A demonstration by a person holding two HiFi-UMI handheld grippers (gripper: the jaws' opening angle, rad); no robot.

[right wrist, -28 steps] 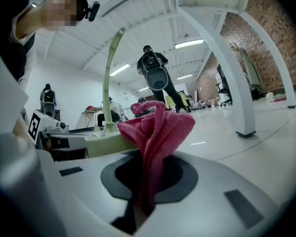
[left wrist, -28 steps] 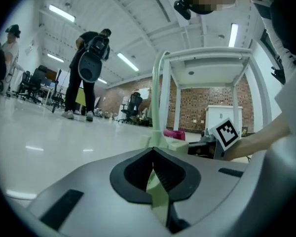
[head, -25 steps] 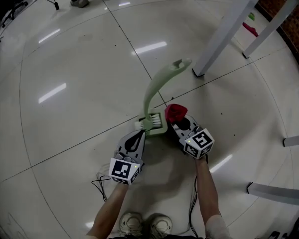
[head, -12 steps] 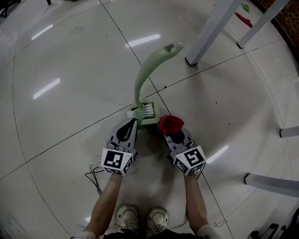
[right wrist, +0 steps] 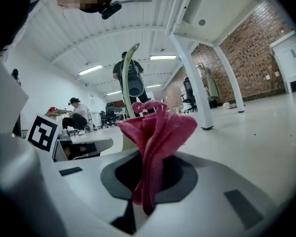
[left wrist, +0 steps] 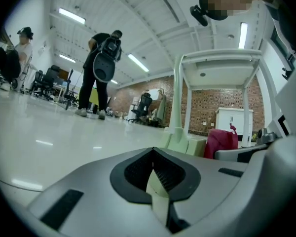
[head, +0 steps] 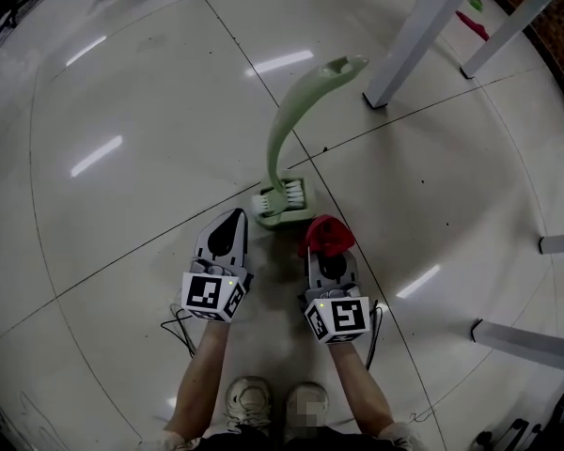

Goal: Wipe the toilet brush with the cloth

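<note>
A pale green toilet brush (head: 283, 202) stands head-down on the floor, its curved handle (head: 301, 101) rising away from me. My left gripper (head: 233, 216) is shut and lies just left of the brush head, a small gap from it. My right gripper (head: 327, 252) is shut on a bunched red cloth (head: 329, 234), which sits just below and right of the brush head. In the left gripper view the shut left gripper (left wrist: 154, 169) faces the brush (left wrist: 179, 141) and the cloth (left wrist: 220, 141). In the right gripper view the cloth (right wrist: 155, 132) sticks up from the right gripper (right wrist: 147, 181), with the brush handle (right wrist: 126, 78) behind it.
White table legs (head: 415, 36) stand on the floor at upper right, with more white frame bars (head: 522, 338) at the right edge. A cable (head: 183, 336) loops on the floor by my shoes (head: 247, 413). People (left wrist: 99, 58) stand and sit further off.
The left gripper, whose tip was at the brush head, has drawn back a little. The right gripper with the cloth has swung round and pulled back from beside the brush head.
</note>
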